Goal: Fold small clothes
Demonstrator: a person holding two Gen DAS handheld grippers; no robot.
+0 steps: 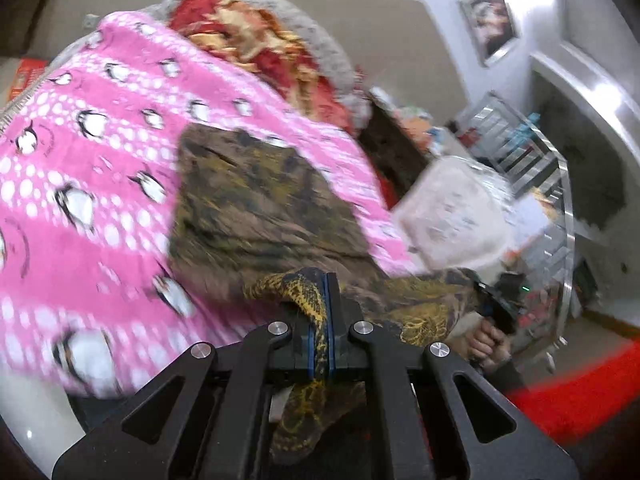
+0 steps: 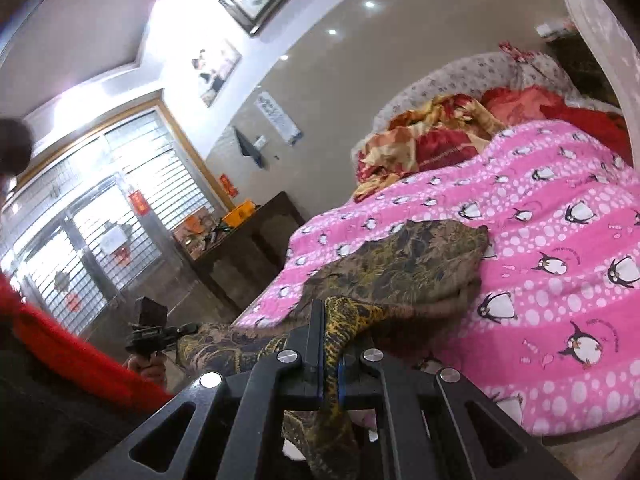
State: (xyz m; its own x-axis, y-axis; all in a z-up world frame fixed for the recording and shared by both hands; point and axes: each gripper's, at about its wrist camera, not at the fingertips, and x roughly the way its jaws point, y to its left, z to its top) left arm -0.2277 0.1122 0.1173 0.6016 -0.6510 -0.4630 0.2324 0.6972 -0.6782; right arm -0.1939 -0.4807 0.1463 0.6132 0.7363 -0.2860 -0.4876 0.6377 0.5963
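The left hand-held gripper and right hand-held gripper were each clamped on a near corner of the olive patterned garment; its body lay ahead, on the pink penguin bedspread, long axis stretched between them, neither nearer

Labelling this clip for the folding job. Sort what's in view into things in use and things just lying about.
In use:
brown and yellow patterned garment
left gripper, shut on it
right gripper, shut on it

Lying about:
pink penguin quilt
red and gold blanket
dark wooden cabinet
framed pictures
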